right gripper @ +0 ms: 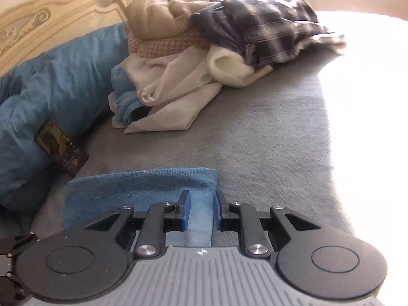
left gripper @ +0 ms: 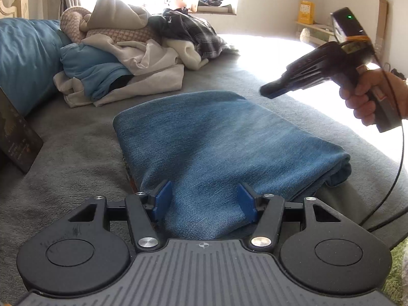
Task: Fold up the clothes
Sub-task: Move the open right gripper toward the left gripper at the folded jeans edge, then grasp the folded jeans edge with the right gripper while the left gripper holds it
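the folded denim jeans (left gripper: 224,148) lie flat on the grey bed cover (left gripper: 76,153), filling the middle of the left wrist view and running down to its lower centre. the left claw (left gripper: 205,201) sits at the near end of the jeans with its blue pads (left gripper: 163,199) spread about half way, one on each side of a raised ridge of denim. the cloth bulges up between the pads, but whether they actually press on it cannot be told; they look set against its flanks rather than squeezing it.

the right claw (right gripper: 201,211) shows at the lower centre of its own view, over the right end of the folded jeans (right gripper: 142,183). its blue pads stand close together with only a narrow gap, and a paler strip of denim is seen through that gap. whether it pinches that fabric or only hovers above it cannot be told from this angle. in the left wrist view the same right claw (left gripper: 270,90) is at the right of the frame, off the bed and above the far right corner of the jeans, gripped by a hand (left gripper: 369,97), its tip blurred.

a heap of unfolded clothes (left gripper: 132,48) lies in the upper left, well apart from the jeans, beside a blue duvet (left gripper: 25,58).
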A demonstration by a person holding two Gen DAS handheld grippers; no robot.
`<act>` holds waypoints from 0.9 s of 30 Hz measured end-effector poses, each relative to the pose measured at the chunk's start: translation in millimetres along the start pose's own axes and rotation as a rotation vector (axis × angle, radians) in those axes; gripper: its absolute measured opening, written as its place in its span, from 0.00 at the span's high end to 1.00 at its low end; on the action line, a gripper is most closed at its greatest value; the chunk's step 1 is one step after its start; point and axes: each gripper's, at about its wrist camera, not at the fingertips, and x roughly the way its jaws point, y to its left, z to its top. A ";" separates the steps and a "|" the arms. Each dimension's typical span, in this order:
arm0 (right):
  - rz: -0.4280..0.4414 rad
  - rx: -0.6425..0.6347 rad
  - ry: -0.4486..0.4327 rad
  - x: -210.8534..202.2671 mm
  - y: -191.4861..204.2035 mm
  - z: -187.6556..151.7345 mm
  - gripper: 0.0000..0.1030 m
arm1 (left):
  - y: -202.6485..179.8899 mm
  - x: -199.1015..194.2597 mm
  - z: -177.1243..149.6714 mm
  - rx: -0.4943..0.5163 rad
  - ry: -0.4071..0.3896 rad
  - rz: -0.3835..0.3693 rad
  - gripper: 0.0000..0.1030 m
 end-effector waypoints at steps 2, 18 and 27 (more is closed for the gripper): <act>0.007 0.077 0.053 -27.5 -21.2 -14.6 0.80 | -0.1 -0.5 3.4 -0.003 0.013 -0.002 0.44; 0.053 -0.128 0.225 -56.4 24.9 -108.5 0.82 | -96.3 -8.7 34.7 0.284 -0.019 -0.071 0.43; 0.011 -0.260 0.117 -63.2 47.9 -120.0 0.91 | -122.8 23.7 34.6 0.364 -0.004 -0.071 0.46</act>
